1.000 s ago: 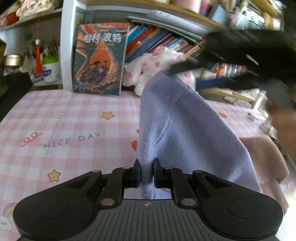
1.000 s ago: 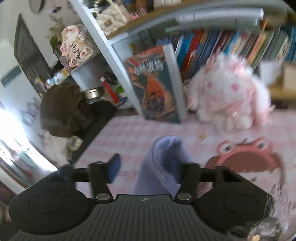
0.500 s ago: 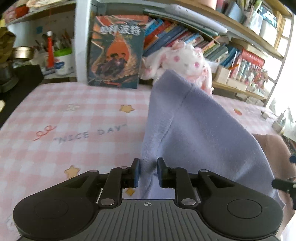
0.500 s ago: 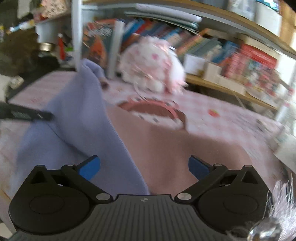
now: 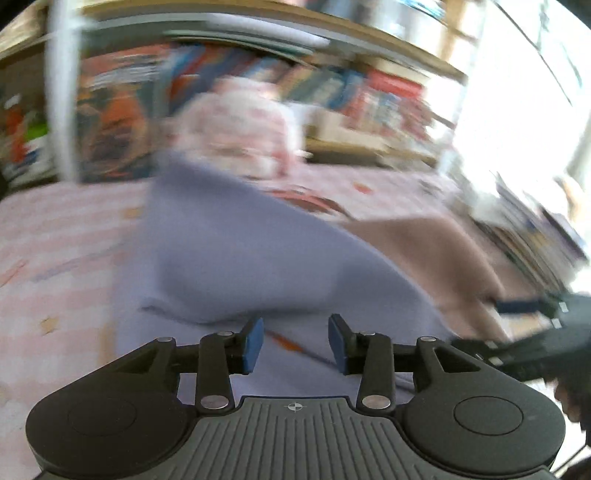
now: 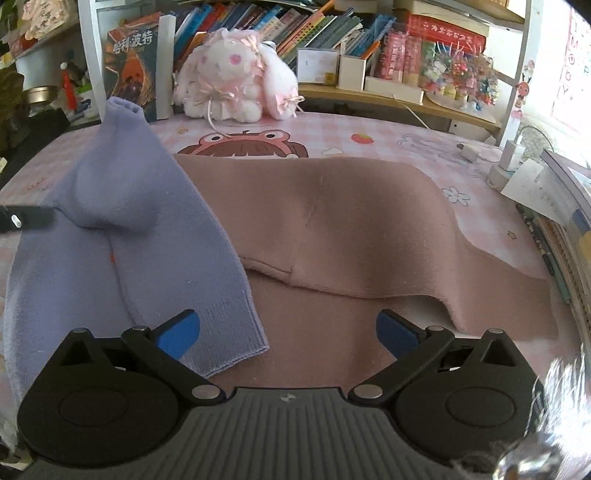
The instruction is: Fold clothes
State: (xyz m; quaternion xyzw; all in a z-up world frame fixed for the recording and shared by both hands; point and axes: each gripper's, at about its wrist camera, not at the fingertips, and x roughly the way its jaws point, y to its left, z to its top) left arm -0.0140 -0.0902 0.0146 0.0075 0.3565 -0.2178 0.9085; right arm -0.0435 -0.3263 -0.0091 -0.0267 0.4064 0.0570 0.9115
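The soft lilac knitted garment (image 6: 122, 236) lies on the pink checked tablecloth (image 6: 388, 136), its narrow cuffed end (image 6: 123, 105) raised in a hump towards the bookshelf and its ribbed hem (image 6: 236, 325) lapping over the edge of a dusty-pink knitted garment (image 6: 351, 221) spread flat beside it. The lilac piece shows in the left wrist view too (image 5: 258, 258), badly smeared by blur.

The left gripper (image 5: 295, 341) sits low over the near part of the lilac knit; its jaws have just been opening and now stand apart, cloth lying beneath the gap, the blue pads (image 5: 253, 343) pressing on nothing. The right gripper (image 6: 288, 332) has its jaws spread wide, hovering where the lilac hem meets the pink garment, clear of both.

Beyond the clothes, a frog-hat cartoon face (image 6: 242, 144) is printed on the cloth. A fluffy white-and-pink plush rabbit (image 6: 236, 77) sits against the shelf, next to an upright dark book with an orange cover picture (image 6: 129, 66) and rows of colourful books (image 6: 295, 26).
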